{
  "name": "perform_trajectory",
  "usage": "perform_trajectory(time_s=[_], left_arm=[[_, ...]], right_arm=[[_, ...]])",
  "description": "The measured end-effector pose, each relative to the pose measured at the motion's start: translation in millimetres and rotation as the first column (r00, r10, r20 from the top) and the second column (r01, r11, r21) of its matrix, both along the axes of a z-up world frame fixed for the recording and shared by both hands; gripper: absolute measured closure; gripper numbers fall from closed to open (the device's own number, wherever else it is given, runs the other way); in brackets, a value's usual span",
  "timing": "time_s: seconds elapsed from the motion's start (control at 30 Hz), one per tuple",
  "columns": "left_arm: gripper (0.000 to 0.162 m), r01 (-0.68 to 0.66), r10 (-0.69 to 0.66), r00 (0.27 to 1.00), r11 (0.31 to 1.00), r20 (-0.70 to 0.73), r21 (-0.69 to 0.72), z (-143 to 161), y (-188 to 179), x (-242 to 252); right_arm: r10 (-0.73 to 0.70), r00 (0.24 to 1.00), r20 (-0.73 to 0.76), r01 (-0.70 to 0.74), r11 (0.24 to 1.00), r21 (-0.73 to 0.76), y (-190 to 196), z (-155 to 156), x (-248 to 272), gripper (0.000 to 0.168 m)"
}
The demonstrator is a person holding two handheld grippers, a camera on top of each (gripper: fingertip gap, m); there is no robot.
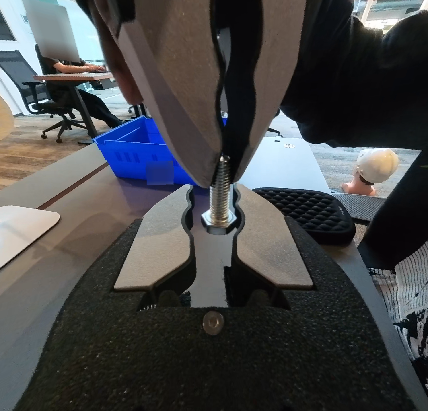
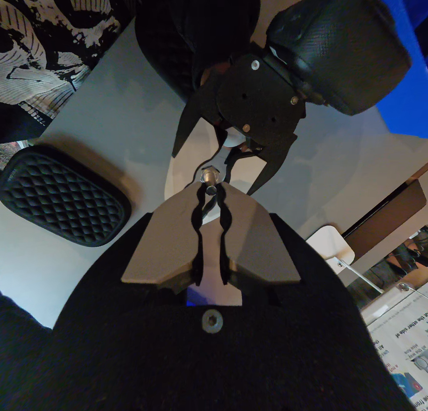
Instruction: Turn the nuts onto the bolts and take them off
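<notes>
Bolts: one shiny silver threaded bolt (image 1: 218, 200), over the grey desk (image 1: 76, 228).
Nuts: one silver six-sided nut (image 1: 218, 222) on it.
Left gripper (image 1: 214, 214): pinching the nut end.
Right gripper (image 2: 211, 188): pinching the bolt's tip.
Bins: one blue plastic bin (image 1: 134, 154) behind the bolt.

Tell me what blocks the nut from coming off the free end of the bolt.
The right gripper does. It is clamped on the threaded tip of the bolt, above the nut that sits low on the thread in the left gripper. The nut cannot pass the tip until those fingers let go. Nothing else visible is in the way.
</notes>
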State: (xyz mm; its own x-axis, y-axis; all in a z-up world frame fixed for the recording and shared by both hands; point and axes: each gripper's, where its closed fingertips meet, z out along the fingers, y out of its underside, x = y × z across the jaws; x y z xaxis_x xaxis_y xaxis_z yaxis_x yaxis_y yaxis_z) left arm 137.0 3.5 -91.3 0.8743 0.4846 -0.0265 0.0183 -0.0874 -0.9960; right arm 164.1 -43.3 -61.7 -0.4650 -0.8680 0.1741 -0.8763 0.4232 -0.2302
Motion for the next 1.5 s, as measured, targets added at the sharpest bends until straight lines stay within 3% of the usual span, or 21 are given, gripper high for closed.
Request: perform_trajectory(time_s=[0.03,0.33,0.6,0.7,1.33,1.5], left_arm=[[0.132,-0.001,0.001,1.000,1.000,-0.001,0.001,-0.1,-0.2,-0.2],[0.148,0.016,-0.016,1.000,1.000,-0.007,0.008,-0.7,2.5,1.6],[0.149,0.025,-0.025,1.000,1.000,-0.016,0.011,-2.0,3.8,1.6],[0.141,0.029,-0.029,1.000,1.000,-0.009,0.011,-3.9,4.0,1.4],[0.151,0.066,-0.063,0.997,0.995,-0.041,0.077,-1.3,3.5,5.7],[0.150,0.107,-0.104,0.994,0.991,-0.039,0.080,-10.9,-2.3,12.6]], right_arm=[[0.002,1.000,0.006,-0.002,1.000,0.002,0.1,-0.5,0.8,0.160],[-0.011,1.000,0.005,0.011,1.000,0.020,0.6,-4.5,-1.6,0.159],[-0.008,1.000,0.012,0.008,1.000,0.022,0.9,-5.4,-1.6,0.160],[-0.003,1.000,0.028,0.002,1.000,0.013,0.2,-3.6,0.4,0.160],[-0.001,1.000,0.030,0.001,1.000,-0.007,-3.0,-5.3,0.5,0.159],[-0.031,0.999,0.019,0.032,0.998,-0.046,-2.5,-1.6,-4.9,0.143]])
